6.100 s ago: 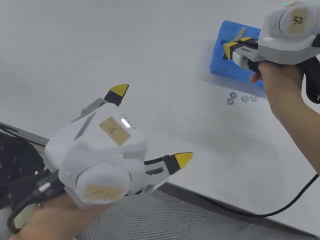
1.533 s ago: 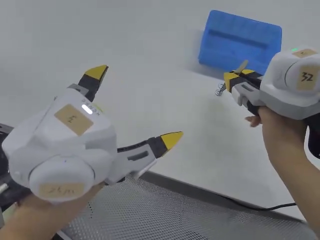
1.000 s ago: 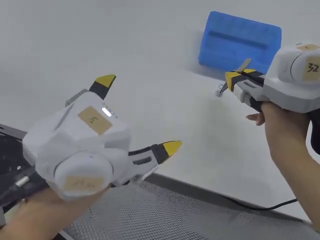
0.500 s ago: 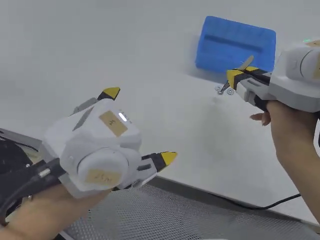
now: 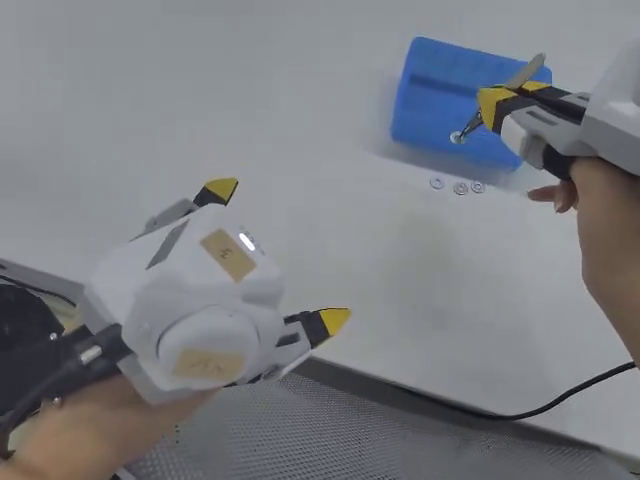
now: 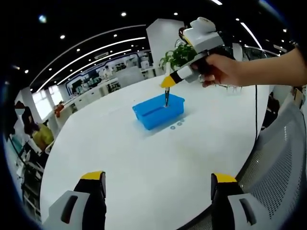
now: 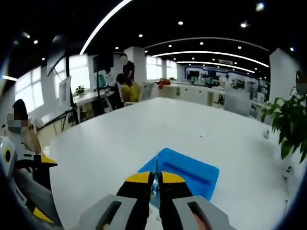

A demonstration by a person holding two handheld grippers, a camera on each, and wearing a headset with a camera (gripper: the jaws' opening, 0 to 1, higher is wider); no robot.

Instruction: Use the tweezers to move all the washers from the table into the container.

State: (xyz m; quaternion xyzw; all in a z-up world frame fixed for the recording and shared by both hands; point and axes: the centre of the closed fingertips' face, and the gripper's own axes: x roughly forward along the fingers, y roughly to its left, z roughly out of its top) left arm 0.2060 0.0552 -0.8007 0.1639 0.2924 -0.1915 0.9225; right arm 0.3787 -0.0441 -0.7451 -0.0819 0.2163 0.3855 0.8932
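The blue container (image 5: 440, 75) sits at the far side of the white table (image 5: 300, 120). My right gripper (image 5: 505, 97) is shut on the metal tweezers (image 5: 468, 127), whose tip hangs over the container's near part with what looks like a small washer in it. Three washers (image 5: 459, 187) lie in a row on the table just in front of the container. In the right gripper view the tweezers (image 7: 156, 167) stick out between the shut jaws above the container (image 7: 192, 175). My left gripper (image 5: 275, 254) is open and holds nothing, low at the near left. The left gripper view shows the container (image 6: 158, 111), the washers (image 6: 175, 126) and the right gripper (image 6: 165, 82).
The table's near edge (image 5: 420, 395) runs diagonally, with a grey mesh surface (image 5: 330, 440) below it. A black cable (image 5: 560, 395) trails from the right hand over the table. Beyond the table, people sit at desks (image 7: 125, 88) in a large office, and a potted plant (image 7: 288, 124) stands at the right.
The right gripper has risen from the washers on the table and moved back over the blue container with the tweezers. The left gripper stays open and has barely shifted.
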